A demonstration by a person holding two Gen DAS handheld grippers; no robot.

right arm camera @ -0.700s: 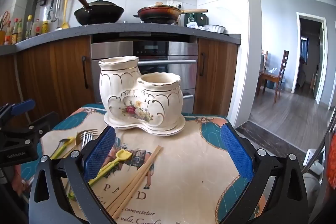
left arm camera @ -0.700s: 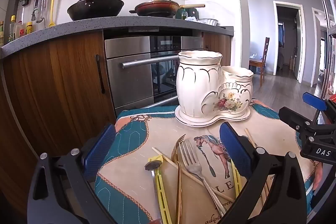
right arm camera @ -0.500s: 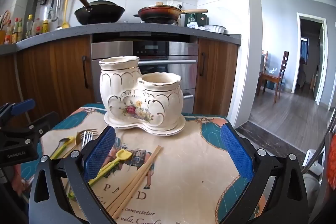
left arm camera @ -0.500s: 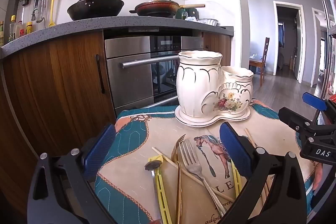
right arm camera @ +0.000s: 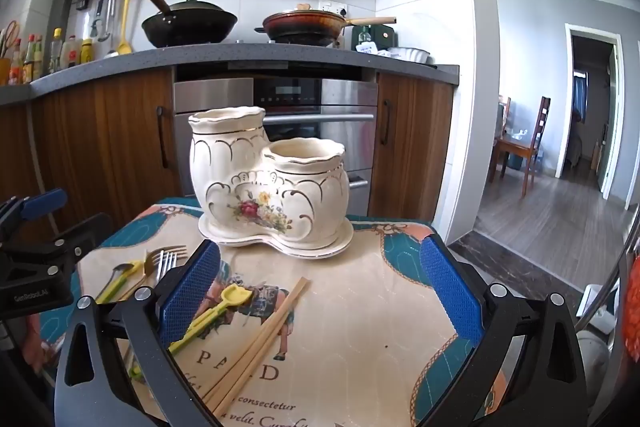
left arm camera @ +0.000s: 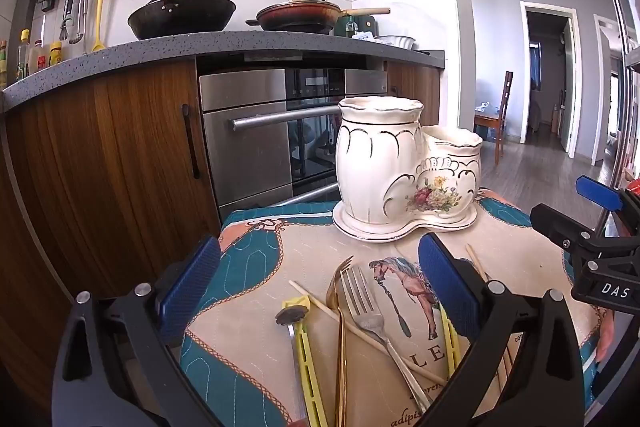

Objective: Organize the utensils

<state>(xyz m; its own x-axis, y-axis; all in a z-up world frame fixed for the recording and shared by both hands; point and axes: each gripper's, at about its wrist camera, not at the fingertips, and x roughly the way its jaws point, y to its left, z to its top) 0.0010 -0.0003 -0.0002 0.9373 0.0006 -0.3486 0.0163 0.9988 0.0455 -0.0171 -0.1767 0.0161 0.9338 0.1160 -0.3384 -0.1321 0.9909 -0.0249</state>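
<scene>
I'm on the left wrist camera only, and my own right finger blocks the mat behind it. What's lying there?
Observer: A pair of wooden chopsticks, side by side, with one end pointing toward the ceramic holder.
Operator: Anything next to them?
Observer: A yellow spoon lies to their left, its bowl toward the holder. Its handle runs under the right gripper's finger.
Operator: Is the right gripper holding anything?
Observer: No. The right gripper is wide open, its pads pressing on nothing.
</scene>
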